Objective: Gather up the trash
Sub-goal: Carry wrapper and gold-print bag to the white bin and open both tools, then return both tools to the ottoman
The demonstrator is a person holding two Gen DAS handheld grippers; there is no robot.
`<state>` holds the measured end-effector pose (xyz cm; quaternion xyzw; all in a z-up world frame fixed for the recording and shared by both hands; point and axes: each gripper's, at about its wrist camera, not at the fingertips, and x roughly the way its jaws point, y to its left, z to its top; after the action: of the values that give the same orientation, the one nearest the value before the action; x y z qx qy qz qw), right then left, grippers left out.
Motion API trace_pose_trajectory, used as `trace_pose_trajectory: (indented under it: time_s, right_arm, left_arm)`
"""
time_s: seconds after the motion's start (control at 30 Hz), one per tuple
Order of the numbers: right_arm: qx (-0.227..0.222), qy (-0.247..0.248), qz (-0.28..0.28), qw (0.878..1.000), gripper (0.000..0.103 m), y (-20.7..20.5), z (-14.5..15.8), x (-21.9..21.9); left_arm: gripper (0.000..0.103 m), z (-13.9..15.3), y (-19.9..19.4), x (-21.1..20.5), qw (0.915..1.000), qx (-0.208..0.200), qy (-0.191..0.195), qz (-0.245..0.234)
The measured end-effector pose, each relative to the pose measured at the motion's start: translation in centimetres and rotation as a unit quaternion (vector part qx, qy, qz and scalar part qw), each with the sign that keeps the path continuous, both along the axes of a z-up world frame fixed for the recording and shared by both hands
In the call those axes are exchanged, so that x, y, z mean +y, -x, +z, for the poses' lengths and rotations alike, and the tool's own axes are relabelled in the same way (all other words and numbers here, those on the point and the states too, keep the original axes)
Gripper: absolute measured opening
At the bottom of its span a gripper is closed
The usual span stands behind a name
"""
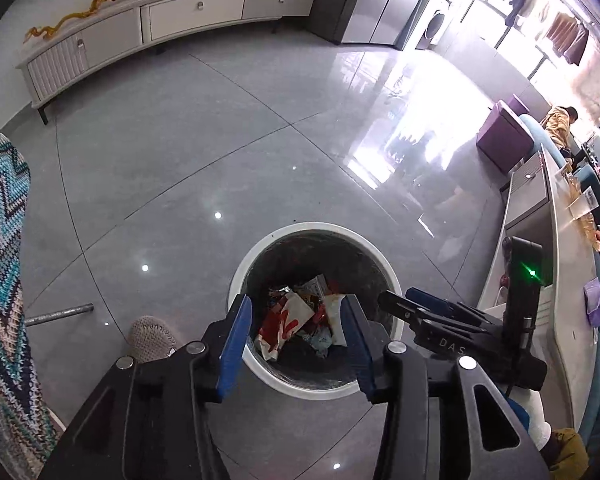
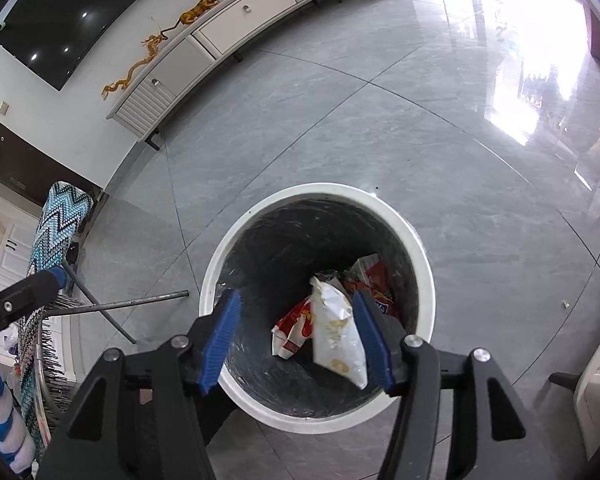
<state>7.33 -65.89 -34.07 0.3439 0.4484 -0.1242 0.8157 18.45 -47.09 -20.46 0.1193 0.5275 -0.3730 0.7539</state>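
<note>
Bin: white-rimmed round trash bin (image 1: pixel 316 390) (image 2: pixel 228 256) stands on the grey tiled floor (image 1: pixel 180 168), lined with a dark bag.
Contents: crumpled snack wrappers (image 1: pixel 288 320) lie at the bottom, red-and-white ones among them.
Left gripper (image 1: pixel 296 334): hovers above the bin's mouth, jaws spread apart, nothing between them.
Right gripper (image 2: pixel 296 338): above the bin too, jaws spread wide.
White packet (image 2: pixel 336 328): lies just beside the right blue pad; it looks loose, though touching or falling is hard to tell.
Surroundings: low white cabinet (image 1: pixel 160 28) stands against the far wall.
</note>
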Motion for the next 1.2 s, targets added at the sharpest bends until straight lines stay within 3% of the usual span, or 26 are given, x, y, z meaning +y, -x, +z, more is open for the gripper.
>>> trace_pose_trajectory:
  time_s: [0.27,0.53,0.63,0.77,0.93,1.2]
  right_arm:
    - [-0.032,0.021,-0.008,0.999,0.059,0.8,4.0,0.9]
    - [-0.101,0.075,0.026,0.992,0.059,0.8,13.0,5.3]
    - [-0.126,0.099,0.050,0.986,0.059,0.5,16.6,7.9]
    - [-0.160,0.133,0.088,0.974,0.059,0.4,21.6,12.2]
    - [-0.200,0.173,0.140,0.954,0.059,0.5,27.6,18.1]
    - [-0.239,0.209,0.213,0.924,0.059,-0.6,33.6,26.3]
  left_arm:
    - [0.044,6.1,1.1,5.4,0.9956,-0.063,0.059,0.037]
    - [0.045,13.4,3.6,12.9,0.9837,-0.155,0.078,0.046]
    - [0.053,16.0,4.2,16.4,0.9773,-0.180,0.090,0.066]
    - [0.054,19.0,5.2,21.7,0.9667,-0.214,0.106,0.093]
    - [0.064,21.6,6.4,28.2,0.9526,-0.250,0.118,0.128]
    - [0.066,22.2,6.3,37.6,0.9367,-0.280,0.104,0.182]
